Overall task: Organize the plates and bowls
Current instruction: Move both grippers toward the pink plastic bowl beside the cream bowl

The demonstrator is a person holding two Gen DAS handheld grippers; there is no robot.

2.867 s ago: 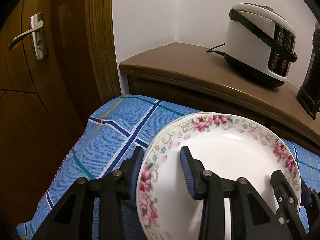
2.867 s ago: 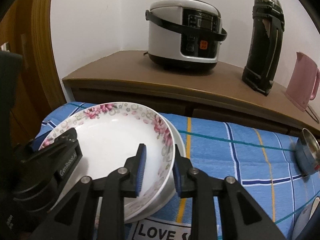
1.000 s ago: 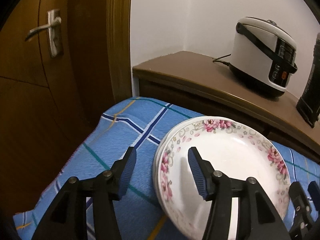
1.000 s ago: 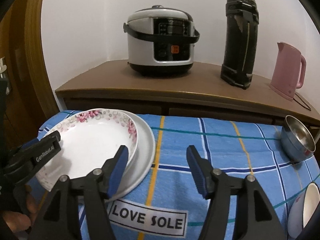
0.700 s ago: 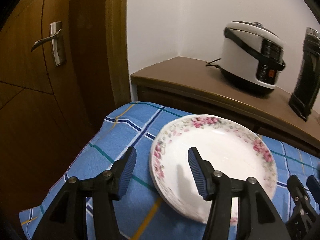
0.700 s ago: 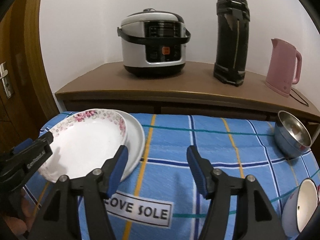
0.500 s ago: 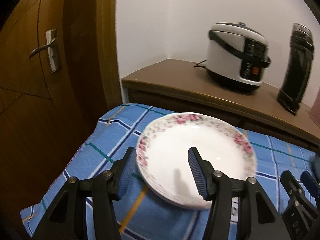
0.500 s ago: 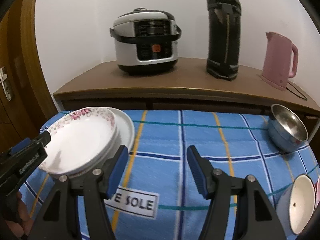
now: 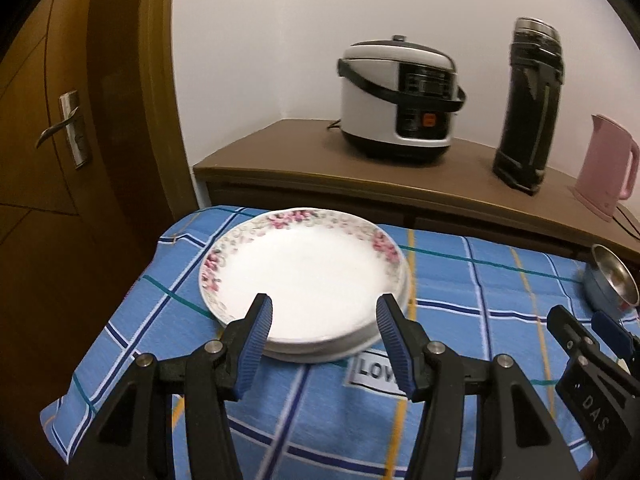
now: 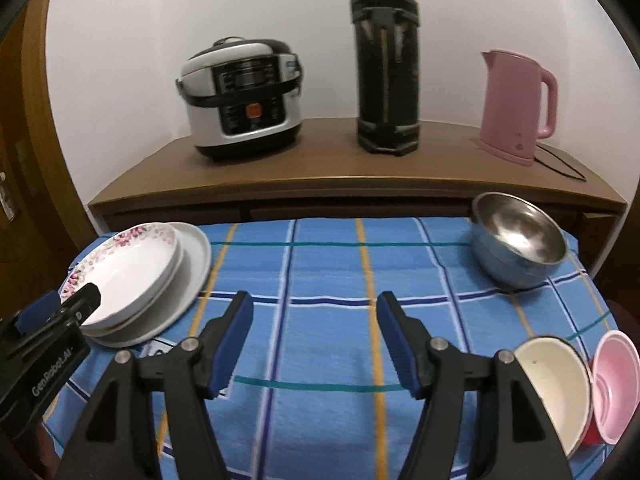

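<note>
My left gripper [image 9: 324, 338] and right gripper [image 10: 316, 334] are both hanging spread apart, holding nothing; the floral plate [image 9: 304, 276] is resting atop stacked plates on the blue tablecloth [image 10: 328, 264].

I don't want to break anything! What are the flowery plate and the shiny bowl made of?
The flowery plate looks like glazed ceramic: glossy white with printed pink flowers on the rim, so it could break. The shiny bowl looks like polished steel: silvery, with mirror-like reflections inside, so it is likely tougher.
</note>
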